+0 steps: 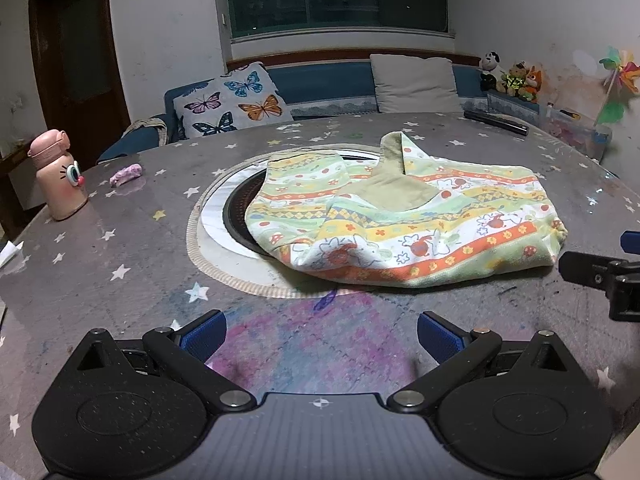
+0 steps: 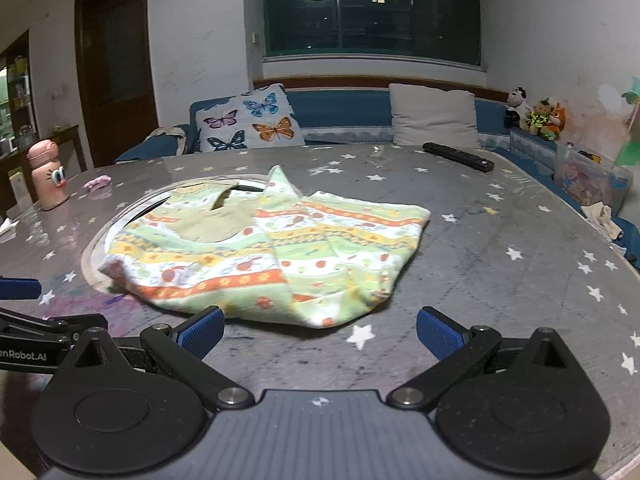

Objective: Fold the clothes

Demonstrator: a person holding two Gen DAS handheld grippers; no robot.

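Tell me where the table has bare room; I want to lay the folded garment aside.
Widest free patch: right of the garment, between it, the remote and the table edge. Another lies left, between the round inset and the pink bottle. The middle is crowded: the garment covers the inset, both grippers sit before it.

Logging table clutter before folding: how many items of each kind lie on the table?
Garment: 1
Pink bottle: 1
Pink lump: 1
Black remote: 1
Total: 4
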